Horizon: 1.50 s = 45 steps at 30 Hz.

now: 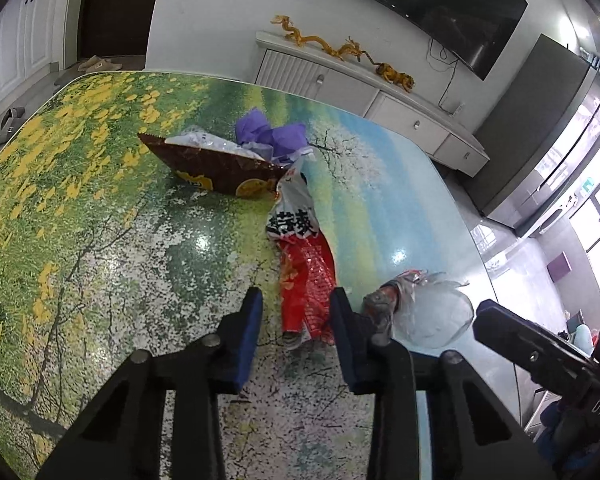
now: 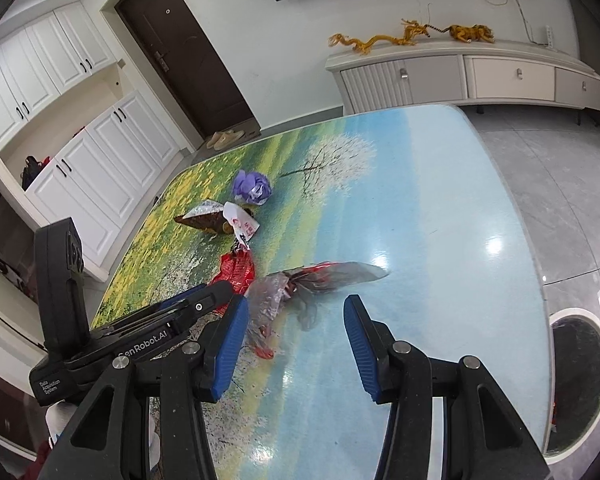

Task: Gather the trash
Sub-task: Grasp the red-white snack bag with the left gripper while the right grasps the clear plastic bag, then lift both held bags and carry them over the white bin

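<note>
Trash lies on a table [image 1: 80, 220] printed with a landscape. A red and white snack bag [image 1: 306, 276] lies just ahead of my open left gripper [image 1: 296, 304], its near end between the blue fingertips. A clear plastic bag [image 1: 432, 312] with red inside lies to its right. Farther off are a brown snack bag [image 1: 216, 168] and crumpled purple paper [image 1: 272, 134]. My right gripper [image 2: 296, 312] is open, with the clear plastic bag [image 2: 300, 284] just ahead between its fingers. The red bag [image 2: 238, 270], brown bag [image 2: 204, 220] and purple paper [image 2: 252, 186] lie beyond.
A round bin [image 2: 580, 380] stands on the floor to the right of the table. A white TV cabinet [image 2: 460, 76] with golden dragon ornaments runs along the far wall. White cupboards [image 2: 80, 160] and a dark door stand to the left.
</note>
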Each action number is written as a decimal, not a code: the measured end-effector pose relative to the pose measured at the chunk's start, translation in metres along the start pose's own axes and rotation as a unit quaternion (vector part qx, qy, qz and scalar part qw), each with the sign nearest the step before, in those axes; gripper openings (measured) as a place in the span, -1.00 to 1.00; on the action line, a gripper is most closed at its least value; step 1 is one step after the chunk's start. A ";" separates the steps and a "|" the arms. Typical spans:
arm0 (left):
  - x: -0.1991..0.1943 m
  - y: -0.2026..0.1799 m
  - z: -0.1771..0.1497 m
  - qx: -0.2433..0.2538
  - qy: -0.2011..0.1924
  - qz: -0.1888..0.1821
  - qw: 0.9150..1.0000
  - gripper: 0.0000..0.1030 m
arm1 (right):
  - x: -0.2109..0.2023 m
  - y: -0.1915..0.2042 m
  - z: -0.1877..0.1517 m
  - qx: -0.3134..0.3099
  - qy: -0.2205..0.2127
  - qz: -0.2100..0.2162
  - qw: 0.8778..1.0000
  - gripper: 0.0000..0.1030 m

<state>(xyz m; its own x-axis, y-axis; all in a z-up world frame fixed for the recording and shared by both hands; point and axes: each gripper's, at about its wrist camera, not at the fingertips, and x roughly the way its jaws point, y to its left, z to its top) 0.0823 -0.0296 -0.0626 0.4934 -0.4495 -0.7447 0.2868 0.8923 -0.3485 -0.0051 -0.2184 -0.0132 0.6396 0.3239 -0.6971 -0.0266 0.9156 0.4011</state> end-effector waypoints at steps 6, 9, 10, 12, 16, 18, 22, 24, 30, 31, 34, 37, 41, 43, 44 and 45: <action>0.005 0.000 0.001 0.016 -0.007 0.002 1.000 -0.73 | 0.021 0.008 0.001 -0.006 0.018 0.005 1.000 -0.09; 0.004 0.005 0.000 0.012 -0.012 -0.002 1.000 -0.74 | 0.031 0.012 0.001 -0.010 0.027 0.006 1.000 -0.09; 0.003 0.008 0.000 0.008 -0.015 -0.002 1.000 -0.75 | 0.035 0.013 0.002 -0.012 0.030 0.005 0.999 -0.09; -0.001 0.013 0.000 0.002 -0.022 -0.001 1.000 -0.75 | 0.041 0.016 0.000 -0.018 0.037 0.003 0.999 -0.09; -0.009 0.019 0.000 0.000 -0.033 0.001 0.999 -0.75 | 0.047 0.023 -0.004 -0.032 0.043 0.000 0.999 -0.09; -0.013 0.020 -0.002 0.000 -0.035 0.000 0.999 -0.75 | 0.049 0.025 -0.008 -0.038 0.047 0.000 0.998 -0.22; -0.019 0.023 -0.007 -0.005 -0.036 -0.004 0.999 -0.75 | 0.050 0.030 -0.011 -0.050 0.043 -0.012 0.998 -0.39; -0.023 0.023 -0.010 -0.005 -0.038 -0.003 0.999 -0.75 | 0.049 0.031 -0.013 -0.057 0.042 -0.021 0.997 -0.58; -0.040 0.020 -0.016 -0.002 -0.049 -0.001 0.999 -0.75 | 0.041 0.032 -0.018 -0.060 0.033 -0.024 0.997 -0.80; -0.043 0.019 -0.016 -0.002 -0.051 0.000 0.999 -0.75 | 0.037 0.032 -0.018 -0.059 0.030 -0.022 0.998 -0.80; -0.052 0.014 -0.018 -0.001 -0.057 0.001 0.998 -0.75 | 0.025 0.034 -0.017 -0.058 0.016 -0.019 0.998 -0.81; -0.063 0.009 -0.019 0.000 -0.067 0.001 0.998 -0.75 | 0.008 0.036 -0.016 -0.055 -0.002 -0.014 0.998 -0.81; -0.083 0.000 -0.018 0.004 -0.087 0.002 0.996 -0.75 | -0.017 0.039 -0.013 -0.052 -0.027 -0.012 0.998 -0.81; -0.096 -0.004 -0.016 0.005 -0.101 0.003 0.995 -0.75 | -0.032 0.041 -0.012 -0.054 -0.044 -0.014 0.997 -0.81; -0.102 -0.006 -0.016 0.006 -0.108 0.004 0.994 -0.75 | -0.040 0.042 -0.011 -0.054 -0.053 -0.013 0.997 -0.81; -0.110 -0.008 -0.015 0.007 -0.116 0.005 0.993 -0.75 | -0.048 0.043 -0.009 -0.055 -0.062 -0.013 0.996 -0.81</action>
<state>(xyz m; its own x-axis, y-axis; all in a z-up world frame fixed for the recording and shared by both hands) 0.0140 0.0128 0.0136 0.6717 -0.4395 -0.5963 0.2909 0.8968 -0.3333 -0.0444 -0.1922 0.0323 0.7310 0.2748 -0.6246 -0.0888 0.9459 0.3122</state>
